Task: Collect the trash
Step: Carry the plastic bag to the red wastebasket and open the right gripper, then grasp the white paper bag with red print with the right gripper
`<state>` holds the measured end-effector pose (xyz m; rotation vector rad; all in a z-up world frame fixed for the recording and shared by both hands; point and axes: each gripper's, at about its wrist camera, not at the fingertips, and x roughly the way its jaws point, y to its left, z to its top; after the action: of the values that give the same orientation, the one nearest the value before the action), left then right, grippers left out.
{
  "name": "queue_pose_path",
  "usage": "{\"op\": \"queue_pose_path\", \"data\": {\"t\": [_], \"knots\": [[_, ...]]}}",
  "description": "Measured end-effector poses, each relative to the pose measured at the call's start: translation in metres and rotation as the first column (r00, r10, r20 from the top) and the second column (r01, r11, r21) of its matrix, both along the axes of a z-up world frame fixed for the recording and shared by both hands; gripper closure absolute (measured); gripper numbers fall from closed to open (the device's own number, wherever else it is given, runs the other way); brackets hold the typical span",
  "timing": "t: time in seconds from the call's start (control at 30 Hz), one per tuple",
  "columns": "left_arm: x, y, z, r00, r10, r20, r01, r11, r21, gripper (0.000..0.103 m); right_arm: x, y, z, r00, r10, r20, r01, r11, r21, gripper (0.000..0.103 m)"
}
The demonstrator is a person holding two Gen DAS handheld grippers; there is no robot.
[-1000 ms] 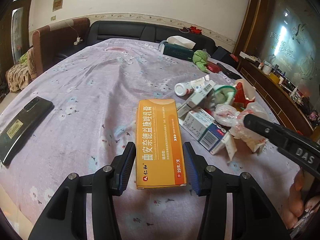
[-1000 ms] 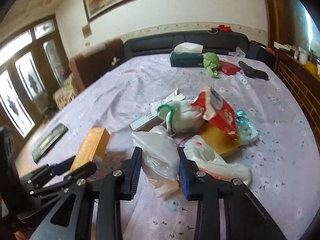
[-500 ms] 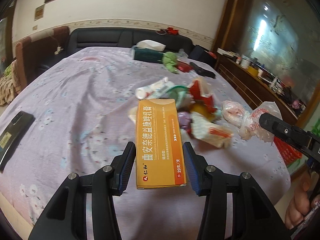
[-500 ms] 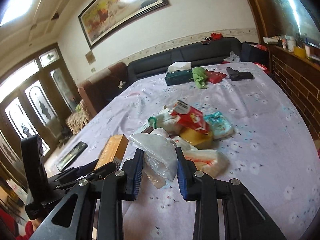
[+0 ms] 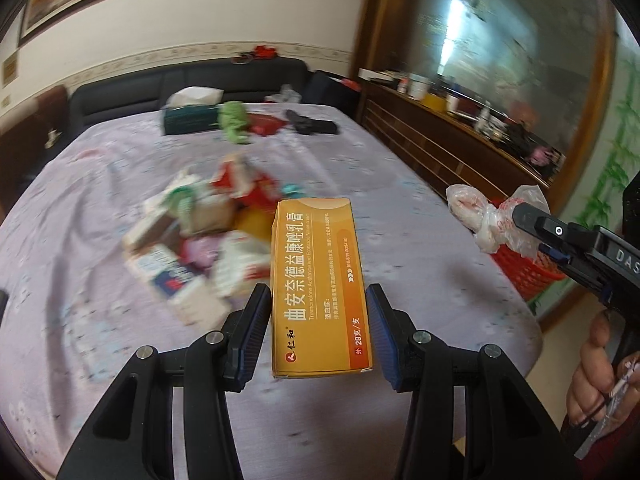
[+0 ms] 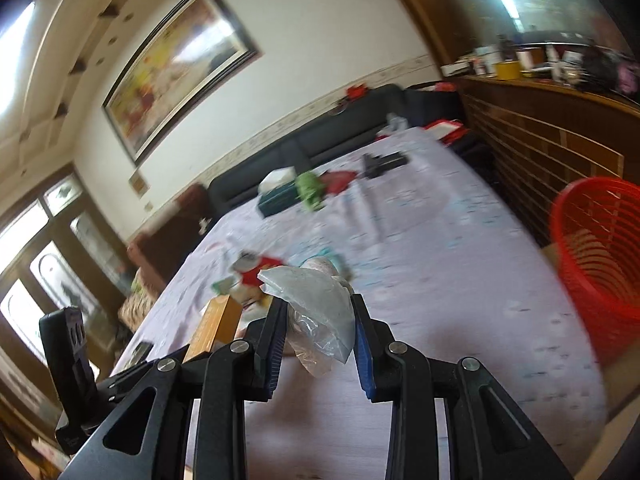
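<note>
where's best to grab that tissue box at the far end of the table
Judging from here: across the short width of the tissue box, pads on its two long flat sides, coming from above near one end. Tissue sticks up from the middle of the top, and the green cloth crowds its right end, so take the left end.

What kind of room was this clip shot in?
Most likely a home living or dining room: a dark sofa behind a large table under a floral cloth, a framed painting on the wall, a wooden sideboard.
</note>
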<state>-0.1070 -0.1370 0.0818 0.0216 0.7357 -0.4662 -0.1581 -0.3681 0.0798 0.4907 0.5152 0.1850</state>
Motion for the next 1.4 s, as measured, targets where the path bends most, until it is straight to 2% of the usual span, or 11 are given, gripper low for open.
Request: {"op": "queue_pose_path", "data": {"t": [0.17,0.3,0.53,0.77,0.83,0.87,0.9,0.97,1.13,1.23,1.4], "knots": [[-0.003,-0.052,0.009,0.994,-0.108,0.006,0.108,0.994,0.01,0.055,-0.022,-0.053,0.0,0.994,-0.112,0.012,0.111,0.993,0.04,0.07],[-0.003,-0.104,0.017,0.977,-0.211,-0.002,0.211,0.977,0.005,0.055,-0.041,-0.094,-0.002,0.98,-0.199,0.015,0.197,0.978,0.07,0.07],[0.007,-0.207,0.024,0.924,-0.382,-0.037,0.381,0.924,-0.024,0.055,-0.067,-0.172,-0.002,0.924,-0.382,-0.005,0.381,0.92,0.088,0.069],[0.018,-0.299,0.013,0.873,-0.478,-0.097,0.475,0.878,-0.058,0.055,-0.072,-0.239,-0.012,0.866,-0.496,-0.063,0.5,0.858,0.117,0.067],[0.023,-0.317,0.008,0.871,-0.479,-0.106,0.475,0.878,-0.061,0.051,-0.069,-0.253,-0.017,0.858,-0.507,-0.083,0.514,0.849,0.122,0.065],[0.026,-0.323,0.005,0.874,-0.472,-0.119,0.467,0.882,-0.068,0.041,-0.067,-0.26,-0.021,0.852,-0.514,-0.101,0.524,0.843,0.12,0.06],[0.028,-0.323,0.003,0.876,-0.464,-0.132,0.459,0.886,-0.073,0.035,-0.066,-0.265,-0.024,0.849,-0.516,-0.113,0.527,0.841,0.12,0.051],[0.03,-0.316,0.001,0.88,-0.456,-0.133,0.447,0.89,-0.091,0.035,-0.067,-0.271,-0.028,0.844,-0.523,-0.118,0.535,0.836,0.119,0.046],[0.02,-0.279,0.002,0.905,-0.416,-0.09,0.412,0.909,-0.056,0.032,-0.08,-0.266,-0.025,0.837,-0.542,-0.075,0.547,0.834,0.074,0.044],[0.009,-0.243,0.002,0.93,-0.367,-0.033,0.367,0.93,-0.02,0.028,-0.083,-0.252,-0.022,0.862,-0.505,-0.049,0.507,0.857,0.089,0.044],[-0.004,-0.185,0.0,0.952,-0.306,-0.006,0.306,0.952,-0.003,0.028,-0.067,-0.209,-0.024,0.92,-0.391,-0.044,0.393,0.915,0.09,0.043]]}}
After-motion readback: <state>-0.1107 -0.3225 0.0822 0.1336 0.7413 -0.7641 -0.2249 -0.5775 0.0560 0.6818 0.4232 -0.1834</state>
